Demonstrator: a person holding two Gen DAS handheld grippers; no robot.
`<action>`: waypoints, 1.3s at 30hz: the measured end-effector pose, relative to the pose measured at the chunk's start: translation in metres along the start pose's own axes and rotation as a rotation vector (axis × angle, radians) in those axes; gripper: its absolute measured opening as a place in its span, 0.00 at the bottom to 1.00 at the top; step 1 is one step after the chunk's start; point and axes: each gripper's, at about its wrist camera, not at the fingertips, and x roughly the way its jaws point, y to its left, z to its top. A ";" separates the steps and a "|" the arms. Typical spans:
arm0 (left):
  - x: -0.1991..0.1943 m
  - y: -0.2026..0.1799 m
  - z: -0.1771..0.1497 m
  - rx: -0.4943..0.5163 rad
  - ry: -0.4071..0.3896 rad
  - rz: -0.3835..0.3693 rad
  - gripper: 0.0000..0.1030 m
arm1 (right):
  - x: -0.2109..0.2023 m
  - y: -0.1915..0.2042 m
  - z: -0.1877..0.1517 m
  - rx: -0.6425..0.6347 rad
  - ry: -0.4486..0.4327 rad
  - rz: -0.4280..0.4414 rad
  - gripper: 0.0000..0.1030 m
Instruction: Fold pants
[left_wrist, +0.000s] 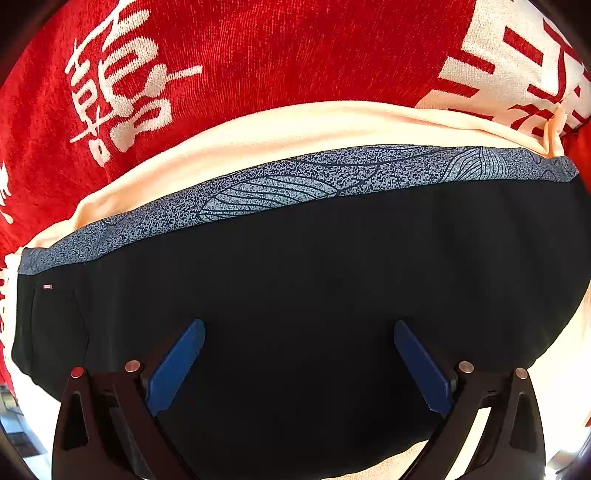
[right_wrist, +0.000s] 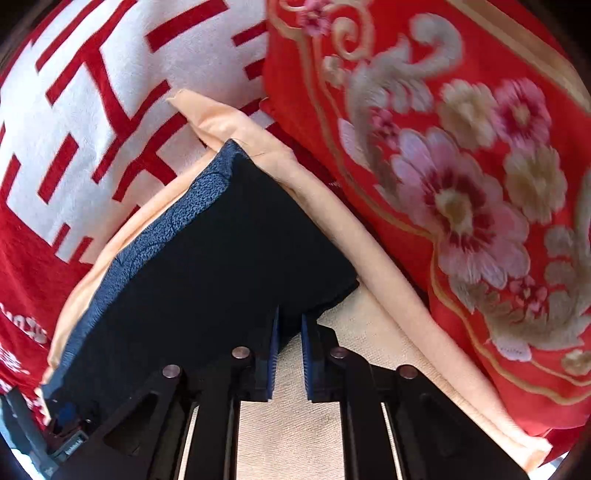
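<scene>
The black pants (left_wrist: 295, 266) lie folded on a cream cloth (left_wrist: 280, 129), their speckled blue-grey waistband (left_wrist: 303, 177) along the far edge. My left gripper (left_wrist: 299, 332) hangs just above the black fabric with its blue pads (left_wrist: 177, 365) wide apart and nothing between them. In the right wrist view the pants (right_wrist: 207, 251) lie to the left. My right gripper (right_wrist: 290, 332) is at their near right corner, its blue pads (right_wrist: 274, 354) nearly closed with a fold of the black edge between the tips.
A red blanket with white characters (left_wrist: 258, 55) lies beyond the cream cloth (right_wrist: 369, 236). A red floral quilt (right_wrist: 461, 184) is piled at the right, close beside the pants.
</scene>
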 end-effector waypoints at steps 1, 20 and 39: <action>0.000 -0.001 0.000 -0.001 0.004 -0.001 1.00 | -0.003 0.000 -0.003 -0.001 0.003 -0.001 0.16; -0.006 -0.021 0.003 -0.031 0.040 0.012 1.00 | -0.002 0.020 -0.090 0.059 0.228 0.272 0.34; 0.000 -0.078 0.069 -0.083 -0.021 0.030 1.00 | 0.036 0.124 0.016 -0.247 0.094 0.327 0.34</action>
